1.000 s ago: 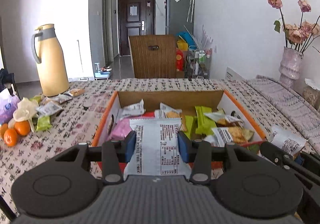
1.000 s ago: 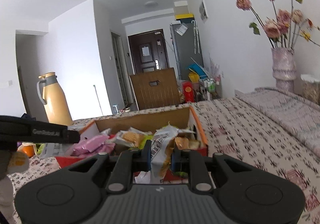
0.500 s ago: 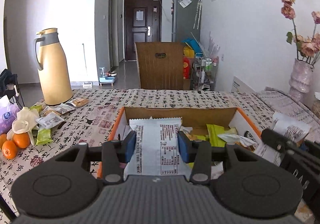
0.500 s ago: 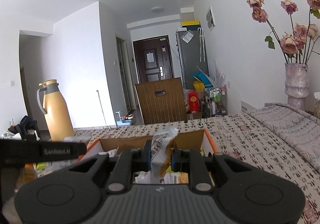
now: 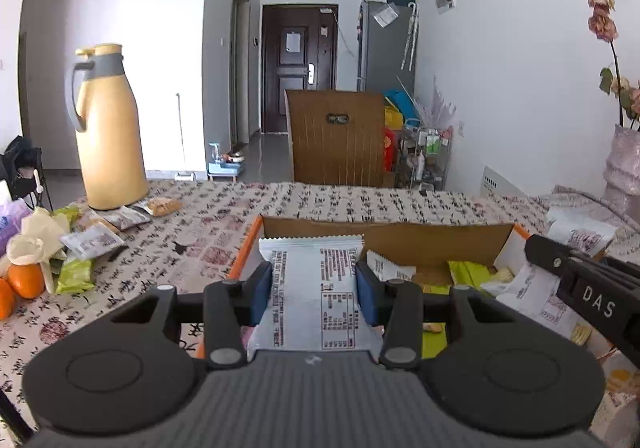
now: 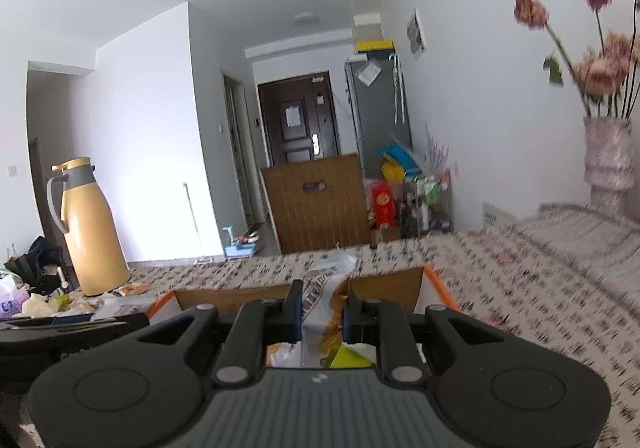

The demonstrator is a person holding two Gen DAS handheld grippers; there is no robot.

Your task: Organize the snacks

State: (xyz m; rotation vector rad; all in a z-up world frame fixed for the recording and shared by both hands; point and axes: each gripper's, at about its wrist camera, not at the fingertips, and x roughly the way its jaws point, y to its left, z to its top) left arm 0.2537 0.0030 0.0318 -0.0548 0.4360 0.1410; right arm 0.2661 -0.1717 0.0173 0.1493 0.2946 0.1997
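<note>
Both of your grippers have drawn back from the cardboard box (image 5: 384,244) toward its near edge, the left gripper (image 5: 314,290) pinching a white snack packet (image 5: 316,288) flat and the right gripper (image 6: 322,314) clamped tight on a crumpled snack wrapper (image 6: 326,288), so both snacks appear lifted clear for sorting elsewhere.

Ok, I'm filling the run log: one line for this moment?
left gripper: shut on white snack packet | right gripper: shut on crumpled snack packet | both at cardboard box
</note>
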